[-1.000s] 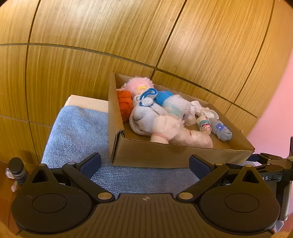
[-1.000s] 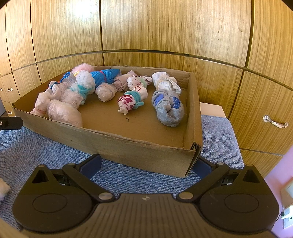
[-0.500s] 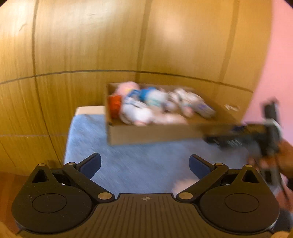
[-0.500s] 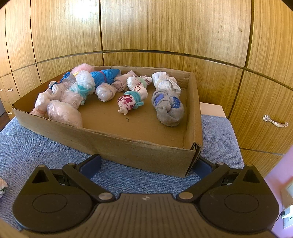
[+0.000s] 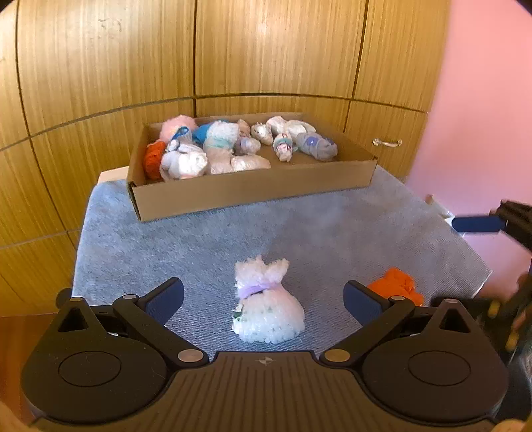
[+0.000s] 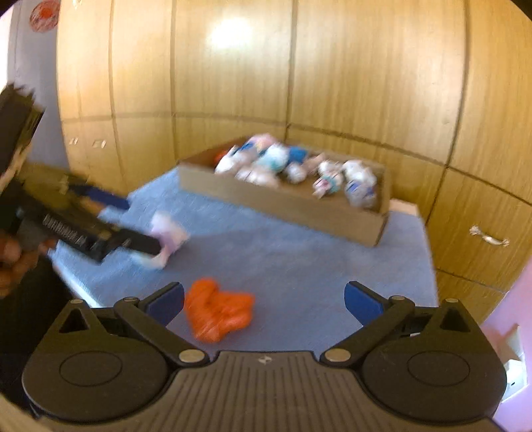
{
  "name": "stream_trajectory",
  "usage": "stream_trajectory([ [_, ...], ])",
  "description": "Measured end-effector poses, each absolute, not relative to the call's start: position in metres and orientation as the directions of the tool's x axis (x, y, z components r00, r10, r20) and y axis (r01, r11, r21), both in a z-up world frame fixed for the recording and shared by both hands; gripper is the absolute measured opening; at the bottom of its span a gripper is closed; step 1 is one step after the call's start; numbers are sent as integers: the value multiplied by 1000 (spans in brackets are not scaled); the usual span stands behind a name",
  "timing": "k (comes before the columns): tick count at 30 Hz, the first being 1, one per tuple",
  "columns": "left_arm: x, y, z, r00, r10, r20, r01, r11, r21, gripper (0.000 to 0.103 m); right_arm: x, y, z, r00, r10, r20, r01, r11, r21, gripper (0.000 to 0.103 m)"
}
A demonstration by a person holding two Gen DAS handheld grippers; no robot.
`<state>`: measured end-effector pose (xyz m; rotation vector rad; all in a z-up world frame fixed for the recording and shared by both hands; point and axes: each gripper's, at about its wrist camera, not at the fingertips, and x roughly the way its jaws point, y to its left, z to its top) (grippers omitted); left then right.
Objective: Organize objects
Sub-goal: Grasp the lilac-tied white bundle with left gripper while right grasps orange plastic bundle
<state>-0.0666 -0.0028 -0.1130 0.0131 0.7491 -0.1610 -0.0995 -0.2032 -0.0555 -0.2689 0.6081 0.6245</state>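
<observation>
Between the wide-apart left claw (image 5: 262, 294), fluffy white sock bundle (image 5: 267, 315); right claw (image 6: 264, 295) likewise apart, empty.

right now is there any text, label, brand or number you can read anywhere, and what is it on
No text can be read.
Left hand-held gripper: pale markings along its black side, too blurred to read.
Round red sign on the wall: blurred, unreadable.
Emblem on each gripper body: a small symbol, not lettering.
Cardboard box: no print shows.
</observation>
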Motion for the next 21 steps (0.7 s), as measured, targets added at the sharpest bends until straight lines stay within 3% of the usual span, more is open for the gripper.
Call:
stream_trajectory([
  [3, -67, -4, -115, 718, -111, -687, 127, 992, -27, 102, -98, -191, -63, 633, 468, -617, -637, 768, -71, 99],
  [7, -63, -5, -121, 711, -90, -697, 118, 993, -8, 101, -90, -183, -72, 623, 458, -635, -636, 768, -70, 79],
  [12, -61, -8, -127, 699, -92, -709, 130, 992, 0, 93, -89, -178, -78, 598, 464, -653, -645, 762, -49, 73],
  [14, -62, -9, -129, 699, -91, -709, 140, 990, 10, 73, -88, -179, -79, 595, 467, -655, -642, 766, -37, 61],
  [17, -60, -9, -133, 685, -104, -721, 151, 989, 0, 51, -82, -180, -82, 571, 485, -662, -640, 769, 11, 52],
  [21, -60, -14, -135, 694, -106, -712, 163, 987, 13, 47, -80, -182, -82, 569, 495, -656, -636, 771, 30, 48],
])
